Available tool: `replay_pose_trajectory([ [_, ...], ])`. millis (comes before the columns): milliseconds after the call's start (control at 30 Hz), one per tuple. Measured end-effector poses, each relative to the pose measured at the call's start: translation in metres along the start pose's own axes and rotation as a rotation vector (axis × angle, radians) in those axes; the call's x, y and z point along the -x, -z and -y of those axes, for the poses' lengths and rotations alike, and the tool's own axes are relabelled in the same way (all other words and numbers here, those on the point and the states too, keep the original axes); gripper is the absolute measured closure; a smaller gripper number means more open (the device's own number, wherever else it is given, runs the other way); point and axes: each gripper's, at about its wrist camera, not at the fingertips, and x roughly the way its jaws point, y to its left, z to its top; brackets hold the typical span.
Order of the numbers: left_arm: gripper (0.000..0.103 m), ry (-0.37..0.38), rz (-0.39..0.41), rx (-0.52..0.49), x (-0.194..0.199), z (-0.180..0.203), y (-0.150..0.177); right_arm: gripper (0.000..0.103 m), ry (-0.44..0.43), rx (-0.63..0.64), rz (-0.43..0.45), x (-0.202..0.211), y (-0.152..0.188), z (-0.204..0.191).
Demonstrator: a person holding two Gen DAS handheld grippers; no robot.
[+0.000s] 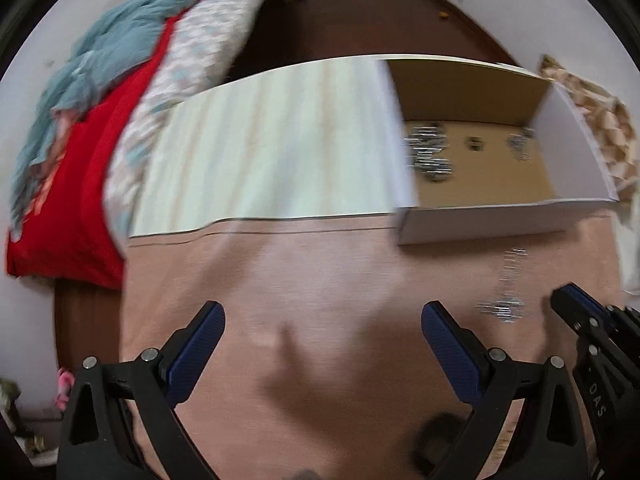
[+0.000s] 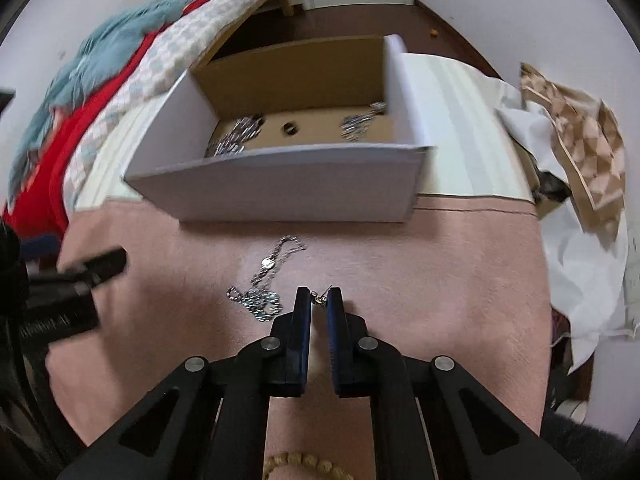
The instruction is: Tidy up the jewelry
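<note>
An open cardboard box (image 2: 280, 184) with white outer walls stands on the pink cloth; it also shows in the left wrist view (image 1: 480, 224). Silver jewelry (image 2: 236, 136) and a small dark ring (image 2: 289, 128) lie inside it. A silver chain necklace (image 2: 264, 280) lies on the cloth in front of the box, and shows blurred in the left wrist view (image 1: 506, 292). My right gripper (image 2: 319, 300) is nearly shut on a small earring (image 2: 320, 299) at its fingertips. My left gripper (image 1: 322, 320) is open and empty above the cloth, left of the necklace.
Red, teal and patterned bedding (image 1: 100, 140) is piled at the left. A checkered cloth (image 2: 580, 140) and white fabric (image 2: 584, 272) lie at the right. A striped pale sheet (image 1: 272, 140) lies beside the box. A wooden bead bracelet (image 2: 304, 464) shows at the bottom edge.
</note>
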Motion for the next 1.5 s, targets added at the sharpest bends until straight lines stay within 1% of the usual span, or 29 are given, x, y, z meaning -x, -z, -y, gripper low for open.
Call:
replay_pose_trajectory([
  [100, 0.003, 0.087, -0.009, -0.067, 0.001, 0.029, -0.003, 0.095, 0.009, -0.055, 0.018, 0.015, -0.002, 0.021],
  [200, 0.003, 0.13, -0.023, -0.144, -0.003, 0.059, -0.005, 0.095, 0.033, -0.1, 0.027, 0.024, -0.001, 0.041],
  [267, 0.003, 0.145, -0.037, -0.18, -0.008, 0.074, -0.005, 0.095, 0.044, -0.117, 0.026, 0.025, 0.0, 0.05],
  [367, 0.013, 0.15, -0.047, -0.228, -0.013, 0.092, -0.003, 0.095, 0.054, -0.149, 0.018, 0.025, 0.004, 0.064],
  [433, 0.029, 0.153, -0.057, -0.245, -0.016, 0.098, -0.001, 0.095, 0.059, -0.168, 0.016, 0.025, 0.006, 0.072],
  [467, 0.034, 0.156, -0.063, -0.251, -0.017, 0.101, 0.0, 0.095, 0.059, -0.174, 0.015, 0.025, 0.006, 0.074],
  [533, 0.052, 0.162, -0.073, -0.26, -0.021, 0.104, -0.001, 0.095, 0.056, -0.187, 0.016, 0.025, 0.007, 0.078],
  [567, 0.056, 0.165, -0.075, -0.263, -0.022, 0.105, 0.0, 0.095, 0.055, -0.191, 0.016, 0.025, 0.007, 0.08],
  [600, 0.065, 0.174, -0.067, -0.264, -0.021, 0.105, -0.001, 0.095, 0.055, -0.194, 0.018, 0.024, 0.006, 0.081],
  [633, 0.077, 0.18, -0.063, -0.268, -0.021, 0.105, -0.001, 0.095, 0.055, -0.195, 0.018, 0.024, 0.006, 0.081],
  [667, 0.084, 0.183, -0.061, -0.273, -0.02, 0.107, -0.001, 0.095, 0.054, -0.197, 0.019, 0.024, 0.006, 0.081],
  [700, 0.095, 0.179, -0.059, -0.276, -0.019, 0.108, -0.002, 0.094, 0.051, -0.198, 0.021, 0.025, 0.005, 0.081],
  [733, 0.097, 0.176, -0.054, -0.28, -0.019, 0.109, -0.002, 0.094, 0.051, -0.197, 0.022, 0.025, 0.006, 0.08],
  [933, 0.098, 0.199, 0.002, -0.267, -0.002, 0.104, -0.005, 0.094, 0.034, -0.205, 0.045, 0.037, 0.002, 0.078],
  [1067, 0.098, 0.236, 0.036, -0.25, 0.019, 0.092, -0.012, 0.095, 0.005, -0.209, 0.073, 0.055, -0.005, 0.074],
  [1200, 0.098, 0.287, 0.078, -0.215, 0.052, 0.072, -0.024, 0.095, -0.042, -0.208, 0.114, 0.08, -0.019, 0.067],
  [1400, 0.098, 0.342, 0.187, -0.189, 0.115, 0.052, -0.054, 0.095, -0.115, -0.183, 0.182, 0.117, -0.051, 0.052],
  [1500, 0.098, 0.359, 0.232, -0.181, 0.138, 0.044, -0.067, 0.095, -0.15, -0.164, 0.203, 0.129, -0.069, 0.047],
])
